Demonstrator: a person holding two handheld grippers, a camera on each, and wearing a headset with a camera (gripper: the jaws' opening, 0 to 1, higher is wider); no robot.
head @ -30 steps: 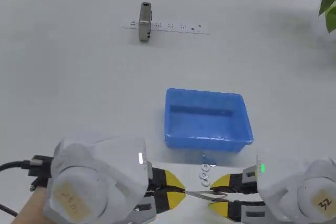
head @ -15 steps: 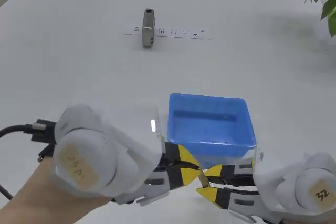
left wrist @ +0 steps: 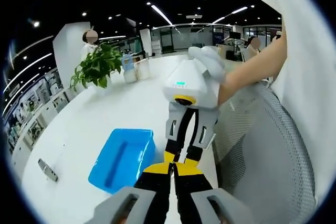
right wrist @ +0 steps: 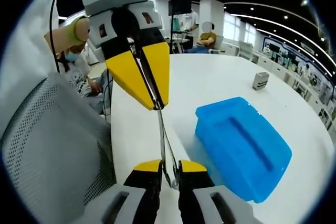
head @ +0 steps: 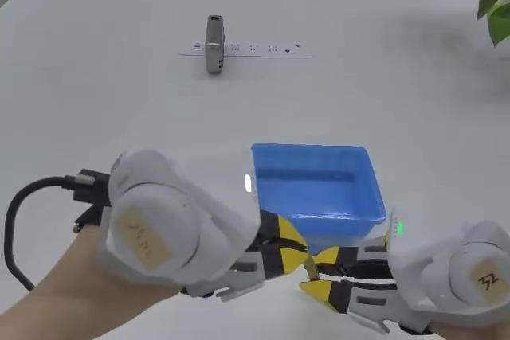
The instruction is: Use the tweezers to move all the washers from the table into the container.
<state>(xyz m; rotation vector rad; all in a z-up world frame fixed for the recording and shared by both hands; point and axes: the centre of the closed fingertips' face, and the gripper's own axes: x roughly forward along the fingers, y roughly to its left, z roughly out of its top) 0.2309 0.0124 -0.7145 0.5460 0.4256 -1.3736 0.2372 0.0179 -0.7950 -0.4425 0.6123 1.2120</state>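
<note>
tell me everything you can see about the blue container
The container is a shallow rectangular tray, bright blue and glossy like plastic. It is open on top, with rounded corners and walls that flare outward to a thin rim. It sits flat and upright on the white table, towards the person's side, and touches nothing else. Its inside looks bare, with no washers showing in it.

Right tool and left tool pinch tweezers beside container.
</note>
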